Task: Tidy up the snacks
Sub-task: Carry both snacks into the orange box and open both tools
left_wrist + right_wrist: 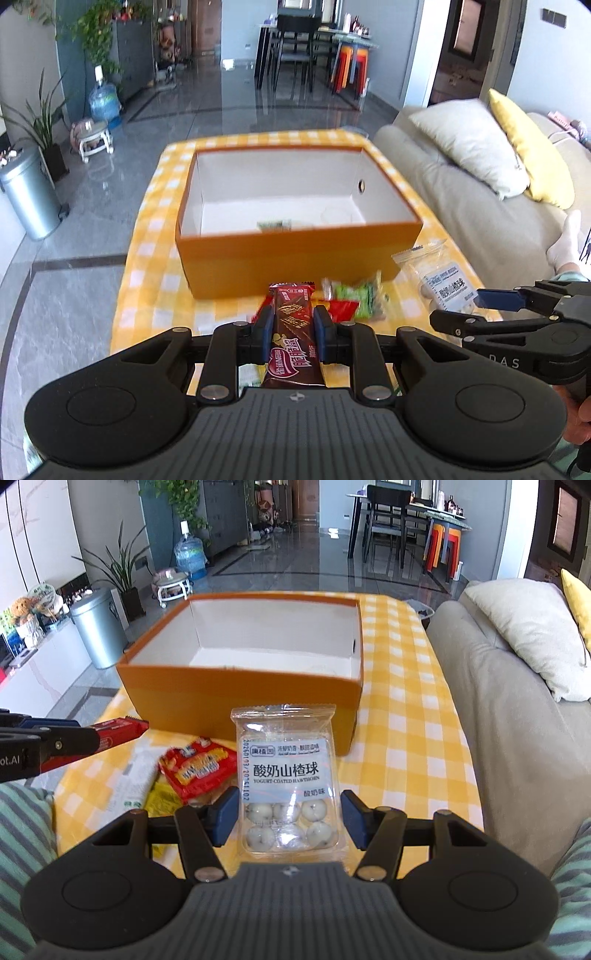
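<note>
Snacks: loose packets on the yellow checked cloth (402,716), just before the orange box (295,258); 1 small packet already lies on the box floor (274,224).
Left gripper (292,326): jaws closed on the chocolate wafer bar (291,332), pads pressing both long edges, bar pointing straight ahead past the fingertips toward the box wall.
Right gripper (289,818): jaws spread wide, not touching anything; hawthorn ball packet (288,775) sits between them, clear gap on each side, its top edge ahead of the fingertips.
Other snacks: red packet (199,768) and yellow sachet (160,797) left of the right jaws; green candy bag (356,295) just right of the left jaws.
Step in hand, my read: carry the bar over the near wall and release inside.
How to do well: lift enough to clear the rim, keep the bar level, open only above the floor.
Right side advice: centre on the packet tray part, close gently, film is slippery and the balls may shift.
Risk: bar tip catching the box wall.
</note>
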`<state>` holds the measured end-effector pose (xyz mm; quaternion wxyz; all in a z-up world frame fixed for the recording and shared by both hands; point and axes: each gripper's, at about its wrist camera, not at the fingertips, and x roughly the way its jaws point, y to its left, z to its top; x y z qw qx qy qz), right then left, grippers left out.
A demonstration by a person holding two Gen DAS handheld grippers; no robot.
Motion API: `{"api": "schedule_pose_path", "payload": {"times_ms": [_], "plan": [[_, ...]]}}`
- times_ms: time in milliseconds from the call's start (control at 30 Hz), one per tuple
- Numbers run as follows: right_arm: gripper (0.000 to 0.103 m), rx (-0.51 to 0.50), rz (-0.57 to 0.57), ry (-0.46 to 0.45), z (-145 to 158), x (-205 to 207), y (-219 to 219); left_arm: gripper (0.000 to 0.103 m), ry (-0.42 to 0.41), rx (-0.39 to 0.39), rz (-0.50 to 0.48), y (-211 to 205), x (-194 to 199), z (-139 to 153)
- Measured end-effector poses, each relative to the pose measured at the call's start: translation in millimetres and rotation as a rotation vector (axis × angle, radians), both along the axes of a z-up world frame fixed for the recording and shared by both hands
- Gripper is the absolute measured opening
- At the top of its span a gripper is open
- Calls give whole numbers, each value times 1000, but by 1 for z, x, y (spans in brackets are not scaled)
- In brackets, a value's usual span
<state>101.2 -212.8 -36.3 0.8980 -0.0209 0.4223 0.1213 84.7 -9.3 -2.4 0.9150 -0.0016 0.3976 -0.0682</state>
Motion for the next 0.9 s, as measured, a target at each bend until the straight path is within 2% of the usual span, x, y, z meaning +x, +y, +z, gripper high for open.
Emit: {"api": "schedule_pose_path", "payload": {"times_ms": [333, 633, 800, 900], "plan": [[57, 17, 25, -83, 34, 23, 7, 25, -100, 30, -33, -1, 34, 30], [57, 25, 57, -159, 67, 71, 30, 25, -155, 42, -40, 1, 82, 53], [57, 28, 60, -143, 68, 110, 43, 25, -156, 21, -33, 6, 112, 58], [57, 16, 64, -107, 61, 135, 50, 25, -127, 46, -26, 8, 135, 50]]}}
